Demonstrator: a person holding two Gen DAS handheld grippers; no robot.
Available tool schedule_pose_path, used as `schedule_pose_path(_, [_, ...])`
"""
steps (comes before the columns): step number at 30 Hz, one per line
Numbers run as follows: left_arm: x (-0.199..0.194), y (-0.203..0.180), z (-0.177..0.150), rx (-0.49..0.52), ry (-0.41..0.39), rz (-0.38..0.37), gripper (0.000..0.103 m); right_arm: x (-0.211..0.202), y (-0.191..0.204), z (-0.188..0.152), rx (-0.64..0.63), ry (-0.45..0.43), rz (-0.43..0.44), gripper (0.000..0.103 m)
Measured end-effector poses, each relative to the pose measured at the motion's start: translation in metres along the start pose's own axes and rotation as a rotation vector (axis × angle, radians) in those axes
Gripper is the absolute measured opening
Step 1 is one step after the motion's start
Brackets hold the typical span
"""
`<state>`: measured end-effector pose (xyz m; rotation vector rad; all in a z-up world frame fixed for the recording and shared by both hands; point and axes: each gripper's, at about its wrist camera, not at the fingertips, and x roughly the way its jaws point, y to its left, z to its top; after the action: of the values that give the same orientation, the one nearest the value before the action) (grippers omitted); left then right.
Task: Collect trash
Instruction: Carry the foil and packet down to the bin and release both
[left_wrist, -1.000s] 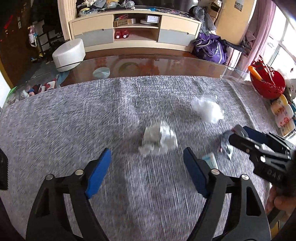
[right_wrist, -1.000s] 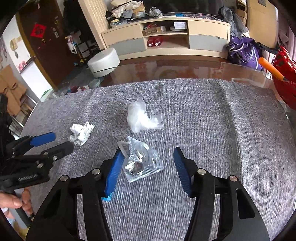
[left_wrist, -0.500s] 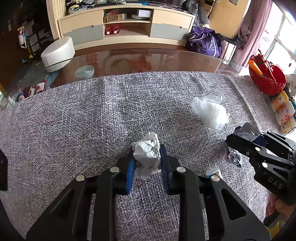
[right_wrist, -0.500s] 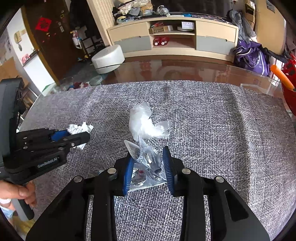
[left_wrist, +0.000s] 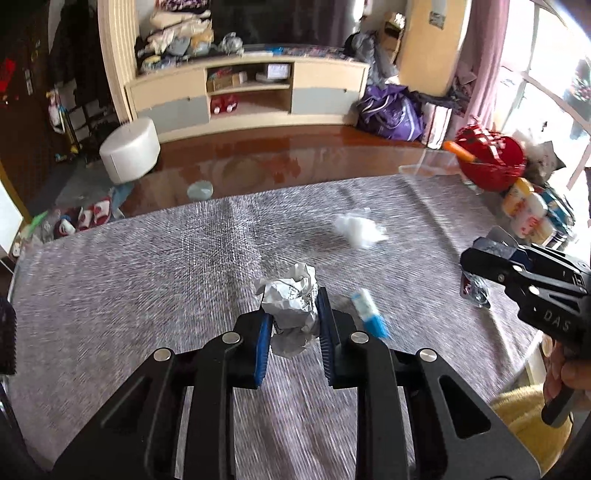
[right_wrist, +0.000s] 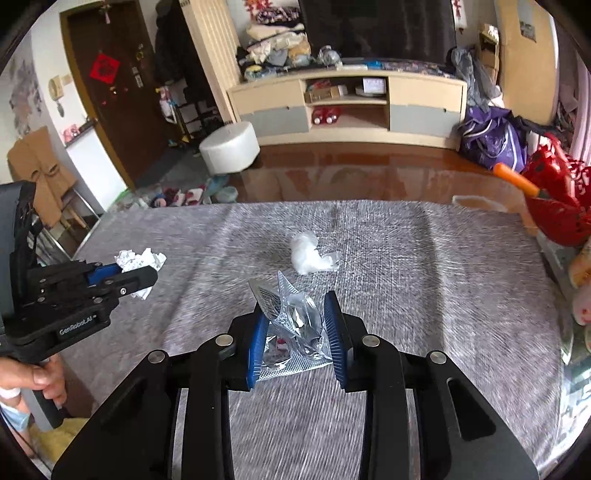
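My left gripper (left_wrist: 293, 317) is shut on a crumpled white paper ball (left_wrist: 291, 306), held above the grey cloth; it also shows in the right wrist view (right_wrist: 138, 260). My right gripper (right_wrist: 297, 321) is shut on a clear crinkled plastic wrapper (right_wrist: 295, 321), also lifted; the wrapper hangs from it in the left wrist view (left_wrist: 476, 291). A crumpled clear plastic bag (left_wrist: 360, 230) (right_wrist: 308, 253) lies on the cloth farther out. A small blue and white packet (left_wrist: 369, 312) lies on the cloth to the right of my left gripper.
The grey cloth (left_wrist: 147, 266) covers a glass table. A red basket (left_wrist: 491, 162) with an orange-handled tool and several bottles (left_wrist: 528, 214) stand at the right edge. A white stool (left_wrist: 129, 149) and a TV cabinet (left_wrist: 251, 99) are beyond.
Both grippers closed on their trash, the left on the paper ball and the right on the wrapper, then lifted them off the cloth. The blue and white packet came into view.
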<state>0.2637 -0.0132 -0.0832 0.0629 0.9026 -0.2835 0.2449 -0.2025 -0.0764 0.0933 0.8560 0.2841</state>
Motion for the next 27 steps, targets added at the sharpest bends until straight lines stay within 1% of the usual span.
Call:
schedule_pose_path(3, [-0.03, -0.008, -0.014, 0.015, -0.029, 0.001, 0.022, -0.03, 0.009, -0.01, -0.006, -0.023, 0.005, 0.031])
schedule_pose_path(8, [-0.082, -0.023, -0.048, 0.032, -0.07, -0.004, 0.022, -0.07, 0.026, -0.032, -0.037, -0.049, 0.018, 0.031])
schedule_pose_path(12, [-0.106, -0.034, -0.081, 0.044, -0.077, -0.017, 0.022, -0.093, 0.037, -0.056, -0.053, -0.049, 0.029, 0.031])
schedule_pose_path(16, [-0.12, -0.046, -0.116, 0.053, -0.069, -0.032, 0.022, -0.104, 0.044, -0.079, -0.064, -0.033, 0.036, 0.031])
schedule_pose_path(20, [-0.124, -0.056, -0.15, 0.051, -0.044, -0.044, 0.022, -0.108, 0.052, -0.107, -0.07, 0.001, 0.043, 0.031])
schedule_pose_path(27, [-0.112, -0.064, -0.204, 0.016, 0.037, -0.071, 0.022, -0.099, 0.052, -0.157, -0.038, 0.066, 0.045, 0.031])
